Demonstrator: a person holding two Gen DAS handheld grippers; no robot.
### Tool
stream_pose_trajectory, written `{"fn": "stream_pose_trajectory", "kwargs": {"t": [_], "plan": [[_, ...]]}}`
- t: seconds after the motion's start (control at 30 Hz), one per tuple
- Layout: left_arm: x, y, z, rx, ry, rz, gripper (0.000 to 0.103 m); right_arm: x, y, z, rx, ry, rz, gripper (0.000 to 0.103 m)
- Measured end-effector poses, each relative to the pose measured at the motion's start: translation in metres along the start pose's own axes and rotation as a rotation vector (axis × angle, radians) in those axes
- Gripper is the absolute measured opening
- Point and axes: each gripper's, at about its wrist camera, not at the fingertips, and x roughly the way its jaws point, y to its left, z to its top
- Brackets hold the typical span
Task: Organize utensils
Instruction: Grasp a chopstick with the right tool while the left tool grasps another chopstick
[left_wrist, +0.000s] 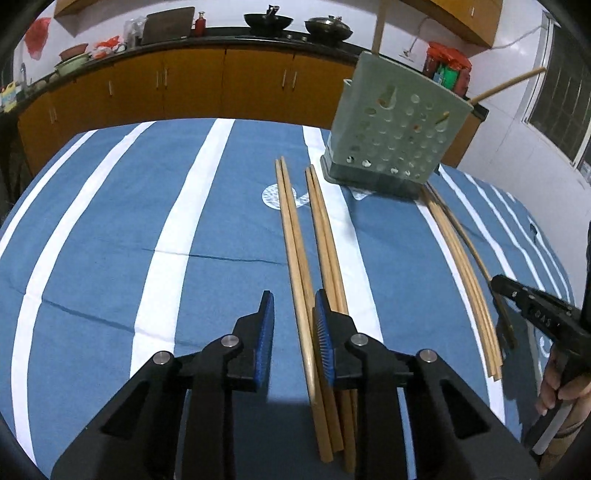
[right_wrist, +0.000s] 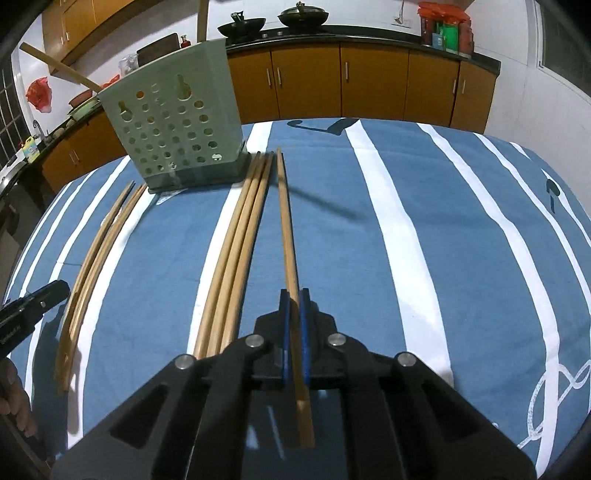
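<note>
Wooden chopsticks lie lengthwise on the blue striped cloth. In the left wrist view, one pair (left_wrist: 290, 229) runs between the jaws of my left gripper (left_wrist: 293, 295), close to the right pad. The left pad stands clear of it, so this gripper is open. A second pair (left_wrist: 323, 236) passes under the right finger. A bundle of several chopsticks (right_wrist: 240, 236) lies to the left of my right gripper (right_wrist: 294, 291). That gripper is shut on a single chopstick (right_wrist: 286, 221), with both blue pads pressing it. The green perforated holder (left_wrist: 395, 140) (right_wrist: 173, 125) stands upright behind the chopsticks.
Wooden handles (left_wrist: 509, 83) (right_wrist: 55, 64) stick out of the holder. My right gripper (left_wrist: 496, 282) and a person's hand (left_wrist: 561, 387) show at the right edge in the left wrist view. Orange cabinets (right_wrist: 369, 85) and a counter with woks stand behind the table.
</note>
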Motion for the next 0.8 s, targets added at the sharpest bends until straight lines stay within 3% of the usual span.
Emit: {"fn": "stream_pose_trajectory", "kwargs": {"t": [0.3,0.5,0.8], "plan": [[0.004,-0.002,-0.001,0.027,0.017,0.031,0.018,0.0,0.0,0.0,-0.001,0.001,-0.001,0.007],[0.01,-0.009,-0.003,0.036,0.023,0.044,0.009,0.002,-0.002,-0.004,0.005,0.017,0.023,0.011],[0.007,0.014,0.001,-0.033,0.019,0.07,0.008,0.001,-0.007,-0.005,0.033,0.0,0.014,0.008]]}}
